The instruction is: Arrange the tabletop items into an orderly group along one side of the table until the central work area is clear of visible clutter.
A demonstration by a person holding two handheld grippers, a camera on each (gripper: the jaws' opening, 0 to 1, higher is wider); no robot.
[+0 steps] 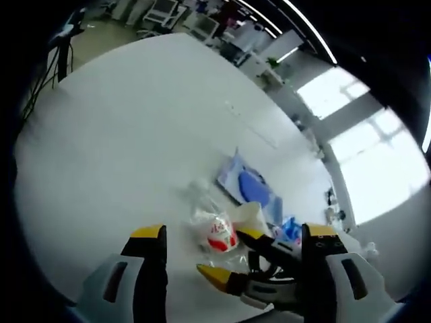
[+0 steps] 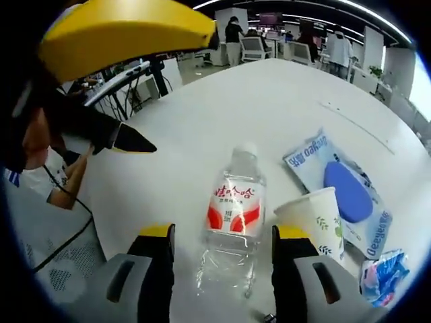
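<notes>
Lying on the white worktop (image 2: 202,121), the bottle (image 2: 232,222) is pointing its cap away, long axis running between the right tongs (image 2: 222,245), which are standing released around its base. Clear, thin plastic looks light, slippery and crushable; gripping mid-body, near the label, seems safest. Left tongs (image 1: 232,242) are hovering released nearby.

left claw (image 1: 232,241): jaws apart | right claw (image 2: 222,241): jaws apart, low

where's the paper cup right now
In the right gripper view the paper cup stands right of the lying water bottle, just ahead of the right tool's right jaw, with the blue packet behind it.
</notes>
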